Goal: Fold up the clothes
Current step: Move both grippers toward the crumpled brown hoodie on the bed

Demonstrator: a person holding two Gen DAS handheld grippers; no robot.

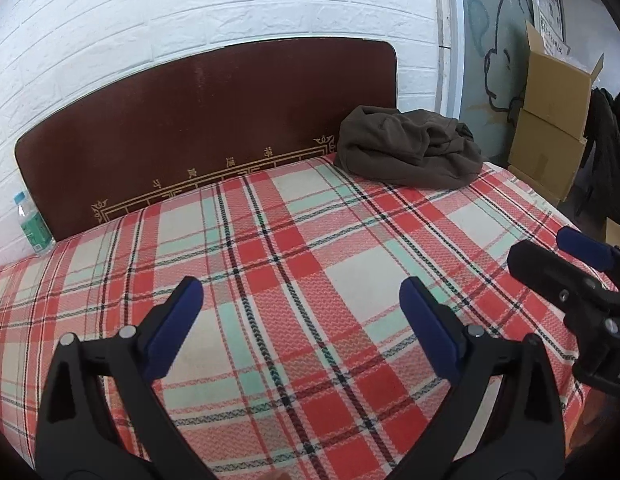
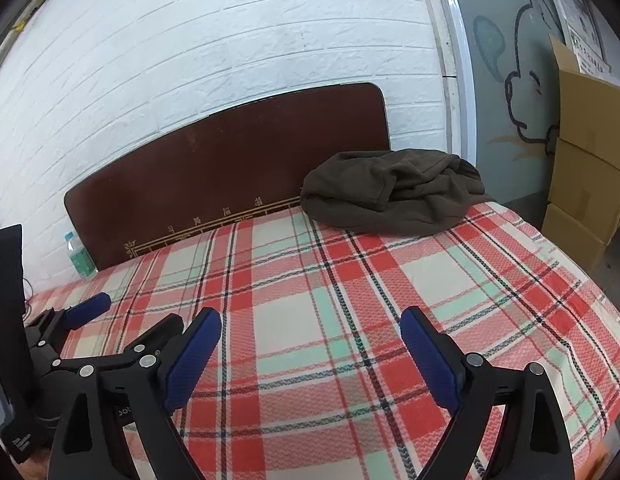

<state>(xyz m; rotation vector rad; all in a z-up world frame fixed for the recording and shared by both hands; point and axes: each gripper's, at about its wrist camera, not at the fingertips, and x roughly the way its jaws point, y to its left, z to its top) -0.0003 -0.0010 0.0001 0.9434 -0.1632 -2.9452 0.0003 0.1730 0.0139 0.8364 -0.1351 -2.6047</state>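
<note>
A crumpled dark brown garment (image 1: pixel 409 148) lies bunched at the far right corner of the plaid-covered bed (image 1: pixel 294 280), touching the dark headboard (image 1: pixel 206 120). Both claws hover over the near cloth, well apart from it — the left claw (image 1: pixel 302 312) spread wide and empty, the right claw (image 2: pixel 310 344) likewise spread.

Two identical handheld tools. The left tool (image 1: pixel 302 300) has two matte black plastic arms, each ending in a flat, ribbed, dark blue pad (image 1: pixel 176 326). Round silver screws (image 1: pixel 128 332) sit at the arm joints. The right tool (image 2: pixel 310 332) matches, with triangular cut-outs in its black arms.
</note>
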